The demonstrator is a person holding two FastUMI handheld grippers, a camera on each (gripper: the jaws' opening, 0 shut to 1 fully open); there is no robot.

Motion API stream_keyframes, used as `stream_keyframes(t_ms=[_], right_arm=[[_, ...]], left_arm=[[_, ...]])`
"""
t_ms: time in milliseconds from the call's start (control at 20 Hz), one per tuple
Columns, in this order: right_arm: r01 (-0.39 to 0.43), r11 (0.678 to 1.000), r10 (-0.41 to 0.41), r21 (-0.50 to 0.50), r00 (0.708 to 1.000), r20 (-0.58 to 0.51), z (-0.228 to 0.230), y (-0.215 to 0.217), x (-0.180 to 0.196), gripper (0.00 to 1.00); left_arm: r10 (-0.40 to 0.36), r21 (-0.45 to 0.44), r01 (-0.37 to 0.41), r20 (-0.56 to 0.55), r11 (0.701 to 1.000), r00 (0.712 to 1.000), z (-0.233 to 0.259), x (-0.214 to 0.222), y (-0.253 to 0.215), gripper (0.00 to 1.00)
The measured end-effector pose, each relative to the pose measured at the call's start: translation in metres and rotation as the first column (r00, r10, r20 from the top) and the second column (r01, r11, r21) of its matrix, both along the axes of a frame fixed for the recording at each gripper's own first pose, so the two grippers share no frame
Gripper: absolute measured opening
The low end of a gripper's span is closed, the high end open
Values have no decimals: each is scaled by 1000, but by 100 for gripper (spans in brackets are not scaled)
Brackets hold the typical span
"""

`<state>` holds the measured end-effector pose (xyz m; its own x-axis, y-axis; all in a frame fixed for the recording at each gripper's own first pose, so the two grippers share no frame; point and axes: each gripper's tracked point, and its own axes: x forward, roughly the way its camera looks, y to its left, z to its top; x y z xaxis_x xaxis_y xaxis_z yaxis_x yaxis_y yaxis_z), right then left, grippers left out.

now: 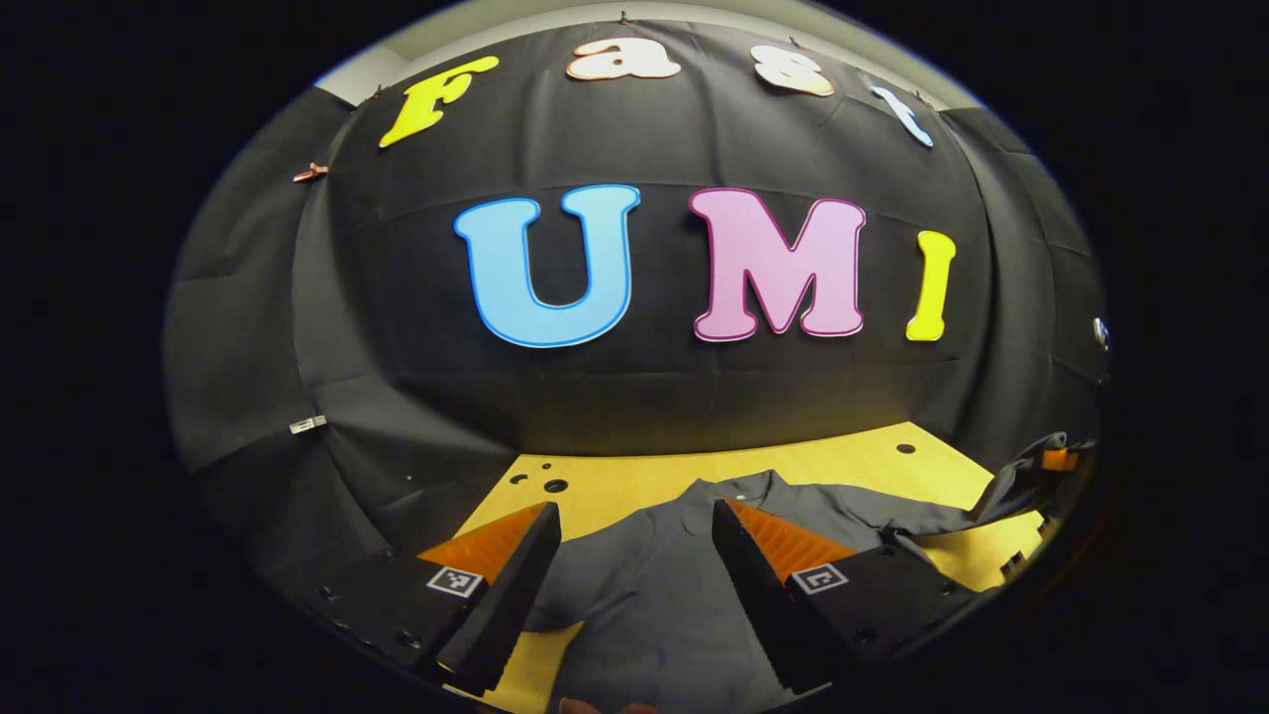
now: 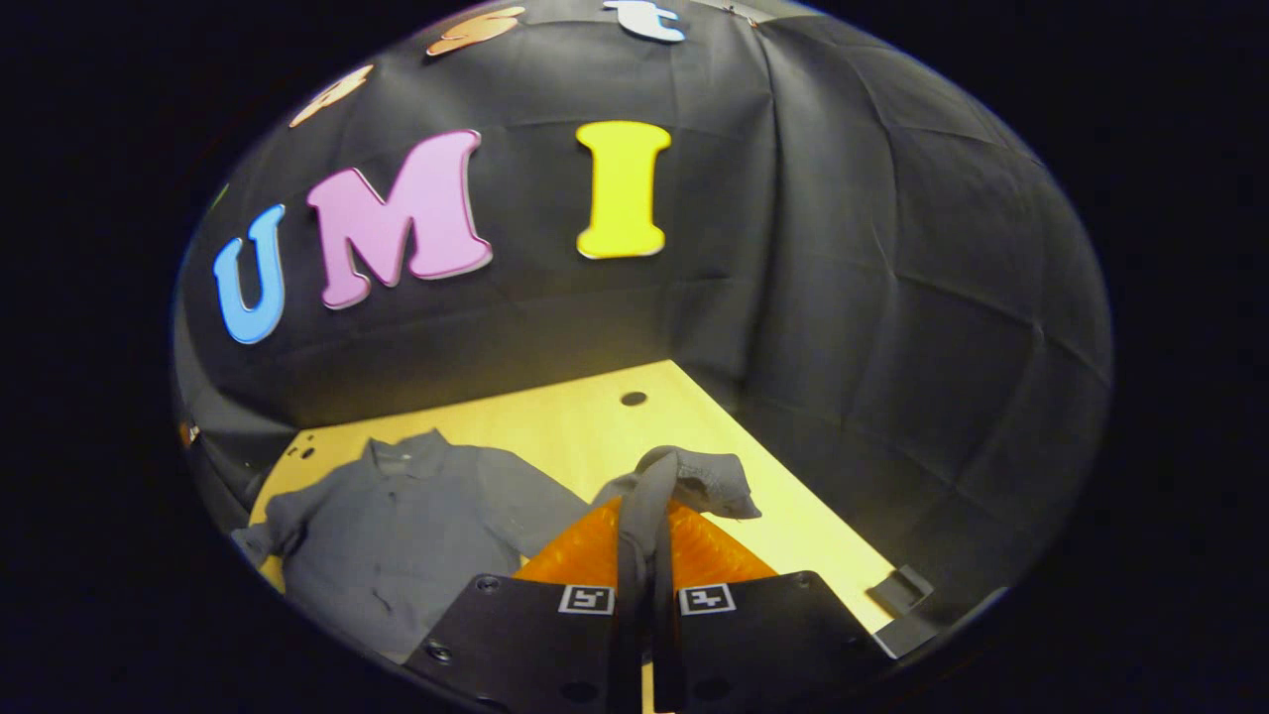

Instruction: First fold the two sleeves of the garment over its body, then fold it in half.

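Losing the sleeve (image 2: 684, 476) is the main risk: the right hand-held gripper (image 2: 644, 540) is closed on a thin bunch of cloth, so a quick swing could slip it free or drag the garment (image 2: 406, 526) askew. Left hand-held gripper (image 1: 634, 550) hovers wide apart, holding nothing, above the garment body. Garment lies flat on the surface (image 2: 595, 426), collar toward the far wall, pinched sleeve lifted off its right side.
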<state>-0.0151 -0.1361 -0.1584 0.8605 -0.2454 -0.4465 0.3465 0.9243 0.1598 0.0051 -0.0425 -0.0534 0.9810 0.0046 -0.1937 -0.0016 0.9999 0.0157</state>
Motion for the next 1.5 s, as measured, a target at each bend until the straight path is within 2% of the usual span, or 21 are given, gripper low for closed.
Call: stream_keyframes(t_ms=[300,650,1150,1350,1500], right_arm=[[-169,986,168,4,982,84,48,113,35,9],[-337,941,335,8,937,95,42,218,63,9],[-461,886,463,42,886,-30,-24,321,95,9],[-495,868,496,42,861,-110,-62,346,100,9],[-504,860,511,82,845,-157,-87,361,99,10]], left_arm=[[57,-34,-57,-14,998,998,-30,-24,88,97],[107,2,-107,-50,994,993,-71,-42,170,97],[191,8,-193,-165,981,968,-149,-50,263,97],[199,-13,-208,-231,978,952,-186,-45,281,97],[203,-30,-220,-283,975,937,-215,-40,292,97]])
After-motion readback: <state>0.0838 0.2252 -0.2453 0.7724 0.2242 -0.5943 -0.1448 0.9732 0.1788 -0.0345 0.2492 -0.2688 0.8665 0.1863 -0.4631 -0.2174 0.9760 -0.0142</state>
